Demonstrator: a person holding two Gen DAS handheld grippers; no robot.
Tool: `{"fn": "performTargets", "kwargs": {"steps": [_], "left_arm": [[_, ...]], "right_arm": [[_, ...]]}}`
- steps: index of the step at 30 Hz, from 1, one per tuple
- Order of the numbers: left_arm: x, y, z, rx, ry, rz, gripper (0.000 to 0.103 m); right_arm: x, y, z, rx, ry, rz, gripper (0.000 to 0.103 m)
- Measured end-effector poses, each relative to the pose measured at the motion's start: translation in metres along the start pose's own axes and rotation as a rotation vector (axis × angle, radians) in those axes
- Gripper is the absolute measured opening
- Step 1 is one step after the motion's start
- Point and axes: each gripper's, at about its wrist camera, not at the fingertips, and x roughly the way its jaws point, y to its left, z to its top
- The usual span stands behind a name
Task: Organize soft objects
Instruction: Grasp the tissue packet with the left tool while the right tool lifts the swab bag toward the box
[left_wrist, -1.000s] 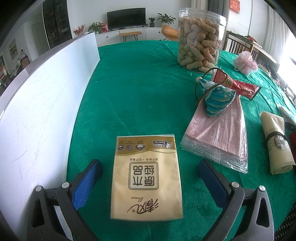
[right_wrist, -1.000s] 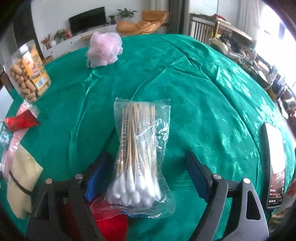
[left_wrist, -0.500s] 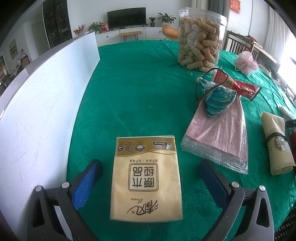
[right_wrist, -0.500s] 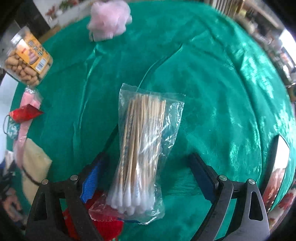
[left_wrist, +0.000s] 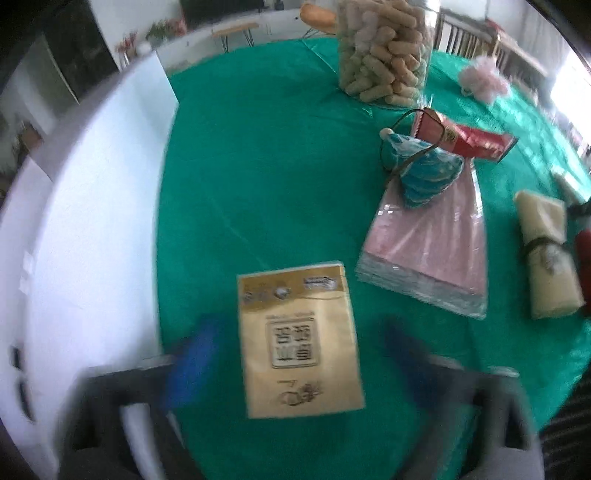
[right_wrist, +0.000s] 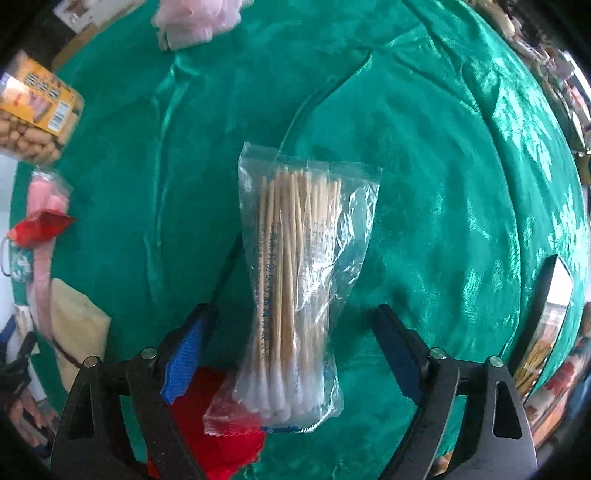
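Tissue pack (left_wrist: 299, 341) lies flat on table (left_wrist: 266, 177), between L gripper (left_wrist: 295, 354) fingers, which have just been closing, not yet touching. Swab bag (right_wrist: 299, 280) sits between R gripper (right_wrist: 291, 350) fingers, also closing, gaps left. Both light, squashy, slippery film; pinch mid-body.

Left tongs (left_wrist: 299, 363) closing, right tongs (right_wrist: 291, 350) closing, downward

Tan tissue pack (left_wrist: 299, 341) flat on cloth, bagged cotton swabs (right_wrist: 295, 291) lying lengthwise
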Motion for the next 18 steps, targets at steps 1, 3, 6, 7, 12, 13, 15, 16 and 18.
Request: {"fn": "performTargets", "kwargs": {"steps": [1, 3, 6, 7, 12, 13, 15, 16, 18], "left_arm": [[-0.001, 0.000, 0.001, 0.000, -0.002, 0.006, 0.053], [-0.004, 0.003, 0.003, -0.025, -0.023, -0.026, 0.052], [-0.017, 0.005, 0.007, -0.056, -0.059, -0.074, 0.052], [-0.023, 0.005, 0.008, -0.061, -0.073, -0.085, 0.052], [-0.065, 0.011, 0.024, -0.091, -0.155, -0.163, 0.052], [-0.075, 0.015, 0.028, -0.099, -0.171, -0.181, 0.052], [-0.091, 0.024, 0.033, -0.113, -0.193, -0.197, 0.053], [-0.100, 0.030, 0.034, -0.119, -0.203, -0.201, 0.053], [-0.120, 0.051, 0.033, -0.133, -0.228, -0.200, 0.053]], "right_arm": [[-0.004, 0.000, 0.000, -0.009, -0.019, -0.001, 0.034], [-0.014, -0.006, -0.001, 0.016, -0.047, -0.002, 0.026], [-0.035, -0.016, -0.001, 0.039, -0.103, 0.012, 0.026], [-0.044, -0.018, -0.002, 0.042, -0.123, 0.013, 0.026], [-0.087, -0.005, -0.004, 0.031, -0.209, 0.008, 0.026], [-0.097, 0.005, -0.008, 0.009, -0.218, 0.021, 0.026], [-0.110, 0.032, -0.018, -0.044, -0.231, 0.057, 0.026], [-0.113, 0.049, -0.023, -0.075, -0.238, 0.081, 0.026], [-0.127, 0.094, -0.030, -0.146, -0.250, 0.147, 0.026]]}}
